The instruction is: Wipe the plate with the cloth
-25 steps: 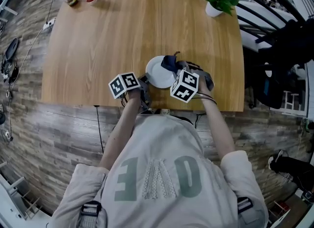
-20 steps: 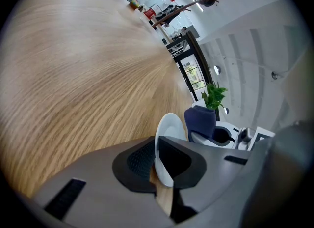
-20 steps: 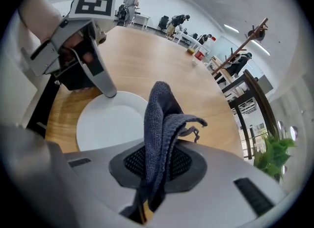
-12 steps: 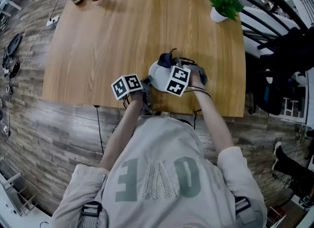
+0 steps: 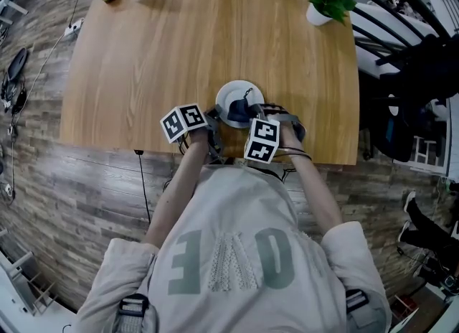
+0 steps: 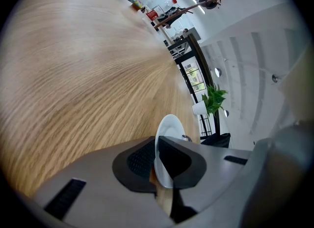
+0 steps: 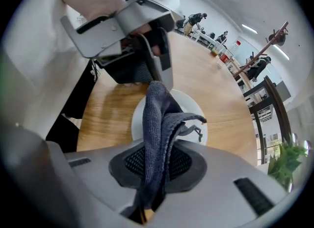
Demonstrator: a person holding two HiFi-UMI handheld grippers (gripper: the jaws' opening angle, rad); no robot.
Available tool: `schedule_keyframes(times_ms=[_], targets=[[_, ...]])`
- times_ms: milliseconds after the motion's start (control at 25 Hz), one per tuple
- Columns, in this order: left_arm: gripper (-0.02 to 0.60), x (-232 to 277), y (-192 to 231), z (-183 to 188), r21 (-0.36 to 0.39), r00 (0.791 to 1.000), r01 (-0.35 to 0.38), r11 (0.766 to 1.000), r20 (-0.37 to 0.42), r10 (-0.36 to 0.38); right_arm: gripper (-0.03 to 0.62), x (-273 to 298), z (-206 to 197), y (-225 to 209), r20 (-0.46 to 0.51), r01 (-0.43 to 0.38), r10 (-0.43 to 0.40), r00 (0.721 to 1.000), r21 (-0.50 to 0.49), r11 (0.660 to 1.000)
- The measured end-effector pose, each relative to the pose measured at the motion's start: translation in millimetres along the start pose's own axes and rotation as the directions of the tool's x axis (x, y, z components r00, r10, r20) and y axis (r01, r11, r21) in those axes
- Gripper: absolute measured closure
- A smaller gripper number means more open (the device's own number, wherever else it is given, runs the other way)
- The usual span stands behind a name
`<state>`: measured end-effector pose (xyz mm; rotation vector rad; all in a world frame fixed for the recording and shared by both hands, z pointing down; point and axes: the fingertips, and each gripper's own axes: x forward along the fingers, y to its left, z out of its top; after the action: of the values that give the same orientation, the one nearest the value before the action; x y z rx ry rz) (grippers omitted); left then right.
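The plate [image 5: 237,86] is kept near the front edge of the wooden table [image 5: 201,37], close in front of the person, and appears to lie flat there; whether its held edge is raised slightly cannot be told. It is gripped at its left rim by the left gripper [image 6: 157,148], whose jaws are drawn to a narrow gap with the thin white rim pinched between the ribbed pads, as is plain in the left gripper view, where the plate is seen edge-on between them. This hold is judged to be there as an anchor, so that the plate is not pushed across the smooth wood while it is rubbed. The dark blue cloth [image 7: 158,119] is clamped in the right gripper [image 7: 157,160]: its jaws are closed down on a bunched fold, and the rest of the cloth is left to trail out past the fingertips. The right gripper is pointed steeply down at the plate from the person's side, which is judged to let the loose end be dragged over the white surface without the hard jaws being brought onto the ceramic. Relative to this gripper, the plate lies straight ahead and just below the fingertips, with the free end of the cloth spread over its middle and near half; contact between cloth and plate looks likely but is not fully settled by the views. The far rim is left uncovered. The two grippers are held close beside each other, the left at the rim and the right above the centre.
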<state>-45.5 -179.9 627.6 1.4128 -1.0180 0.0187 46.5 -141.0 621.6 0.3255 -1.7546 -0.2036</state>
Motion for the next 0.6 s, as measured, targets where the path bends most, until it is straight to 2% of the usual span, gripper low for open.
schedule_keyframes(times_ms=[200, 400, 480, 600], targets=[[0.549, -0.1, 0.0, -0.2, -0.001, 1.000, -0.004, 1.000, 0.007, 0.004, 0.537, -14.1, -0.1, 29.8, 0.038, -0.060, 0.059, 0.998, 0.019, 0.998], [0.549, 1.6, -0.7, 0.1, 0.003, 1.000, -0.004, 1.000, 0.004, 0.004, 0.537, -19.7, -1.7, 34.8, 0.052, -0.086, 0.085, 0.995, 0.026, 0.996], [0.549, 2.2, -1.0, -1.7, 0.015, 1.000, -0.005, 1.000, -0.004, 0.005, 0.537, -20.0, -1.9, 25.8, 0.058, -0.080, 0.078, 0.995, 0.038, 0.996], [0.549, 1.9, -0.9, -1.3, 0.023, 1.000, -0.005, 1.000, -0.007, 0.005, 0.537, -13.9, 3.4, -16.4, 0.059, -0.005, 0.001, 0.998, 0.078, 0.997]])
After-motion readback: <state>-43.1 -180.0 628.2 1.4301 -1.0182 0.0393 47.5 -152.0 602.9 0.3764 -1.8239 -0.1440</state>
